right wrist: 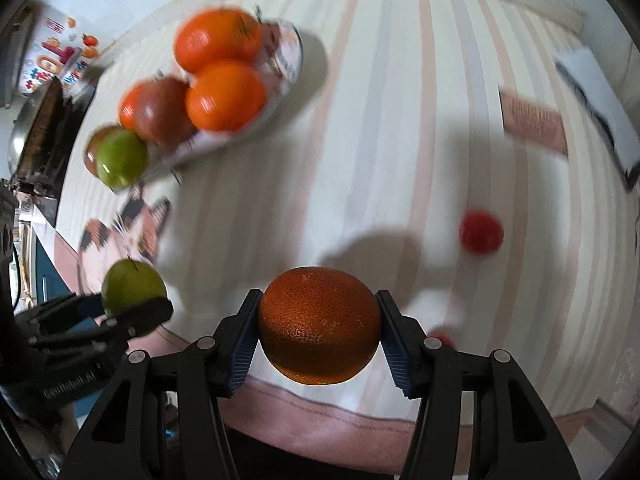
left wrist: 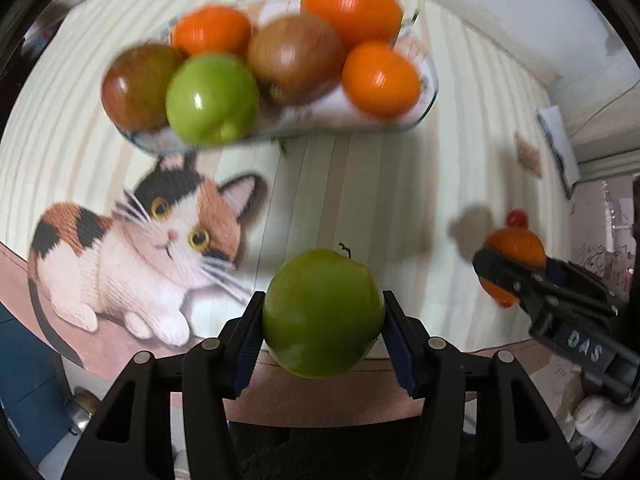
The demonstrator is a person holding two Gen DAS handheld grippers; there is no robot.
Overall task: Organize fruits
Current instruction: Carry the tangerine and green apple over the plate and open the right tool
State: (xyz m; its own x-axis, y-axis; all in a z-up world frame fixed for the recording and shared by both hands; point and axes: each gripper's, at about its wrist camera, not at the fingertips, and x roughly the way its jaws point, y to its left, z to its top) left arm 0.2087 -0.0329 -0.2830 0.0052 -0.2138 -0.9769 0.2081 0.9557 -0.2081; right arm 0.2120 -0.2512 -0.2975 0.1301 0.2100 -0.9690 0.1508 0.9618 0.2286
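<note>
My left gripper (left wrist: 323,334) is shut on a green apple (left wrist: 323,312), held above the cloth near the front edge. My right gripper (right wrist: 319,330) is shut on an orange (right wrist: 319,324), also off the cloth. Each shows in the other's view: the right gripper (left wrist: 496,276) with its orange (left wrist: 516,246) at the right, the left gripper (right wrist: 132,312) with its apple (right wrist: 132,286) at the left. A glass dish (left wrist: 424,112) at the back holds several oranges, brownish fruits and a green apple (left wrist: 212,98). It also shows in the right wrist view (right wrist: 294,56).
A striped tablecloth (left wrist: 360,184) with a calico cat picture (left wrist: 152,248) covers the table. A small red fruit (right wrist: 481,232) lies on the cloth to the right, another red one (right wrist: 440,338) sits behind my right finger. Papers (right wrist: 592,96) lie at the far right edge.
</note>
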